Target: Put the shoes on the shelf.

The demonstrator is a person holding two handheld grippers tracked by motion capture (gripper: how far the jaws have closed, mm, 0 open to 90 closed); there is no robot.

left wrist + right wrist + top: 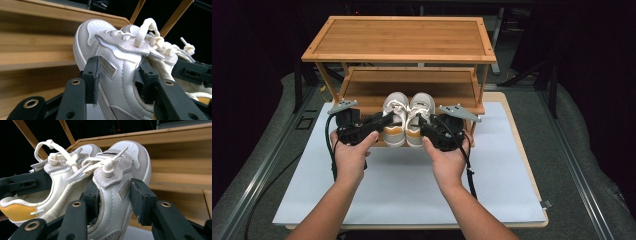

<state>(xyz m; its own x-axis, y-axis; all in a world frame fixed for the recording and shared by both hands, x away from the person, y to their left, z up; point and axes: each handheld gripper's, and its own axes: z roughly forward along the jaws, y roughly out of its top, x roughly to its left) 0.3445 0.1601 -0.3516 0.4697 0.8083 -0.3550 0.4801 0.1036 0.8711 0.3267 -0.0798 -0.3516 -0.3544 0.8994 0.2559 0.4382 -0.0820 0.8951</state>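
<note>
From the high view I see my left tongs and right tongs each clamped on a white shoe, the left shoe and right shoe side by side at the wooden rack's 6 o'clock edge, above the counter.

In the left gripper view, the left tongs squeeze the left shoe's side wall.

In the right gripper view, the right tongs pinch the right shoe; the left shoe sits at 9 o'clock.

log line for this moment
left gripper: shut on left shoe | right gripper: shut on right shoe | shoes at shelf
</note>
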